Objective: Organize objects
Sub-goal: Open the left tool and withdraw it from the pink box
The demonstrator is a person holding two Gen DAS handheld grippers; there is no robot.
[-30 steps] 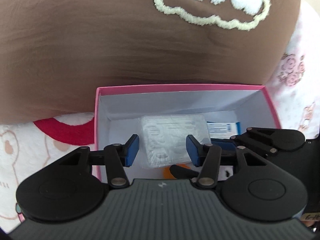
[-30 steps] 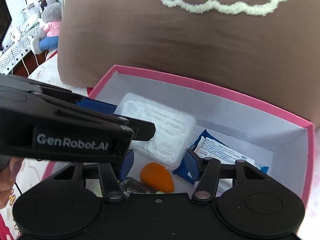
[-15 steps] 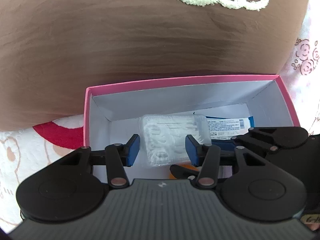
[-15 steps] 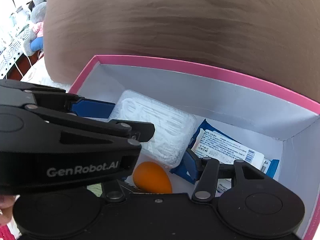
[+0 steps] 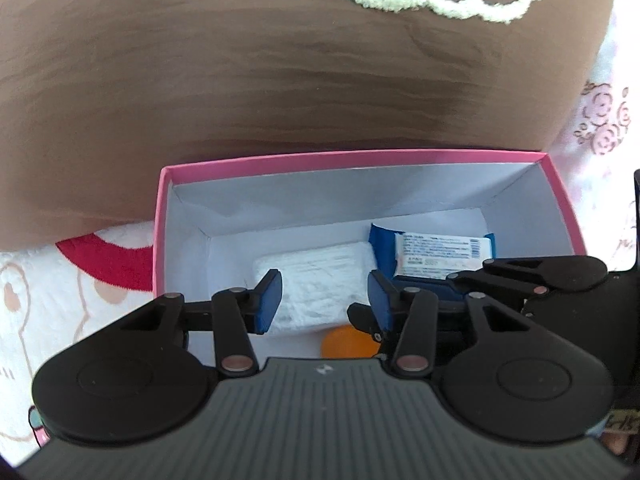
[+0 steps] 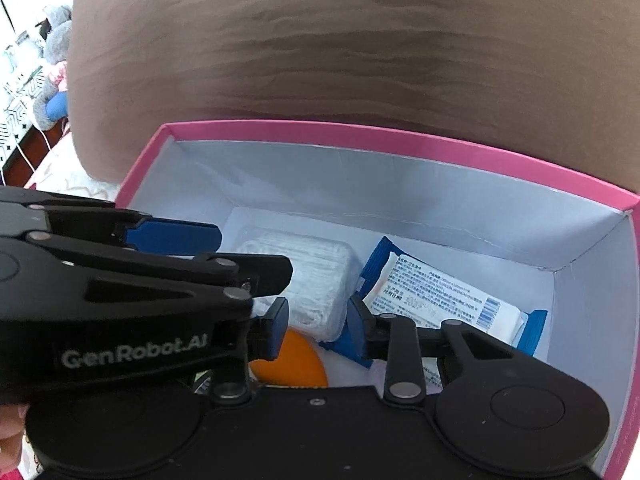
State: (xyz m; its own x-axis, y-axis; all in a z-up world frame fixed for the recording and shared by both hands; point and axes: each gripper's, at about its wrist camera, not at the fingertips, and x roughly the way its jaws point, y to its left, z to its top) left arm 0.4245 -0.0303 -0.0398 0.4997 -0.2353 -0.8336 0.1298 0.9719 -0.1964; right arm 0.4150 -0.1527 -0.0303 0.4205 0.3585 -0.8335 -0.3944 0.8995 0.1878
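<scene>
Both grippers hang over the box [image 5: 160, 216], left gripper [image 5: 323, 304] closing on nothing, right gripper [image 6: 316, 330] shut empty, partly hiding the pack [image 6: 316, 280], wipes [image 6: 440, 296] and orange thing [image 6: 292, 364].

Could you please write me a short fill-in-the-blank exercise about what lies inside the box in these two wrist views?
1. The open cardboard box has white inner walls and a ____ rim.
2. The smooth egg-shaped object lying nearest the cameras is ____ in colour.
3. The blue packet with a white printed label lies to the ____ of the clear plastic pack of white items in both views.
4. Behind the box rises a large ____ cushion.

Missing words: pink; orange; right; brown
</scene>
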